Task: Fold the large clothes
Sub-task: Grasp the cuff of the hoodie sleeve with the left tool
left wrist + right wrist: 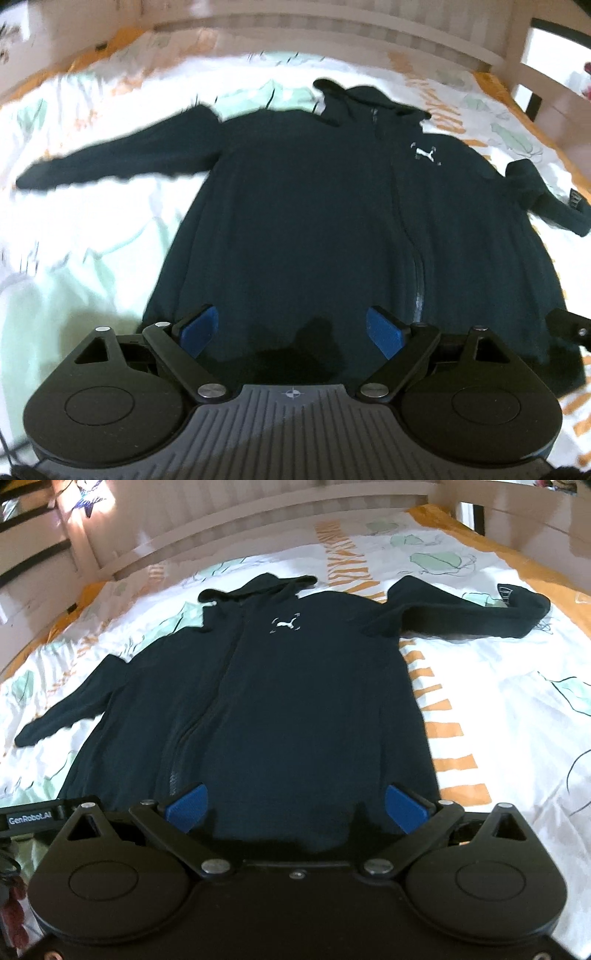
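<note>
Both tools are up over the bottom hem now: the left tool (291, 332) has its blue pads spread wide with nothing pinched between them, and the right tool (295, 806) matches it, blue pads apart and empty over dark cloth. And there's the piece to be folded, a dark zip-up hoodie (314, 221) laid face up on the bed (92, 229), which wears a white cover printed in green and orange. It's spread flat for good reason, I'd say: a big garment folds cleanly only from a smooth start. From the left wrist view the hood (365, 99) sits at 12 o'clock, far from the tools, one sleeve (110, 158) runs straight out toward 9 o'clock, and the other sleeve (543, 195) lies toward 3 o'clock, kinked with its cuff bent back. The white chest logo (284, 624) faces up beside the zip (419, 280), which looks closed, so the front should stay as one panel when lifted. Both tools point down at a slant toward the hem corners, one on each side of the zip, which reads like a setup for a two-handed grab. My guess is the folding hasn't begun; that bent sleeve may need straightening or tucking in first. Past the bed, a pale wooden slatted frame (258, 513) closes the far side.
</note>
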Motion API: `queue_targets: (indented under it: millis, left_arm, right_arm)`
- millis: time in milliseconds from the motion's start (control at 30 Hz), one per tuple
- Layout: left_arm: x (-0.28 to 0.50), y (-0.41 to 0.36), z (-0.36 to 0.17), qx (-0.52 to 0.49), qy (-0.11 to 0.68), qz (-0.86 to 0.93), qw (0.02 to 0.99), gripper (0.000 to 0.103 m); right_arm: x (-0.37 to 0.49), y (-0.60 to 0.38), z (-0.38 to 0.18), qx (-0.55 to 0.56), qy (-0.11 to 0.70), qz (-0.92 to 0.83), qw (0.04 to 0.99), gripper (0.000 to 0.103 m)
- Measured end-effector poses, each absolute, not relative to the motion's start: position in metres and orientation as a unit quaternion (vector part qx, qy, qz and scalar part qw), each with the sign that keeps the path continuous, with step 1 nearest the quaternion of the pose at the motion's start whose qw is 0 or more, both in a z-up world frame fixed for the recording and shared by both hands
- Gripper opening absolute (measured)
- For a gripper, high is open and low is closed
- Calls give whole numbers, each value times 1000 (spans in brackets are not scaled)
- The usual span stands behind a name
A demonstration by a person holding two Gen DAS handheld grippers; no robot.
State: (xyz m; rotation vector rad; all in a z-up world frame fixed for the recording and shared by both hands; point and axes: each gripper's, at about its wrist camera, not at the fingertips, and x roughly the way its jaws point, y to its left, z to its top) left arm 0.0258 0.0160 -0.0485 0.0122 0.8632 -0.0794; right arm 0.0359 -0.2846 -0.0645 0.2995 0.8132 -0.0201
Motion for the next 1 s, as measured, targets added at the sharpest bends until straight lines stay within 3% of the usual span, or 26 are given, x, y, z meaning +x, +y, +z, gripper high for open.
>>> queue_targets:
  millis: [500,1000]
  left_arm:
    - [103,-8,-50,57,362,-28,930,88]
    - [163,141,-48,-61,351,40,934,89]
  right_arm:
    - [90,-381,-72,155,387,-73,906,102]
    - [138,-321,-73,134,383,3,914,102]
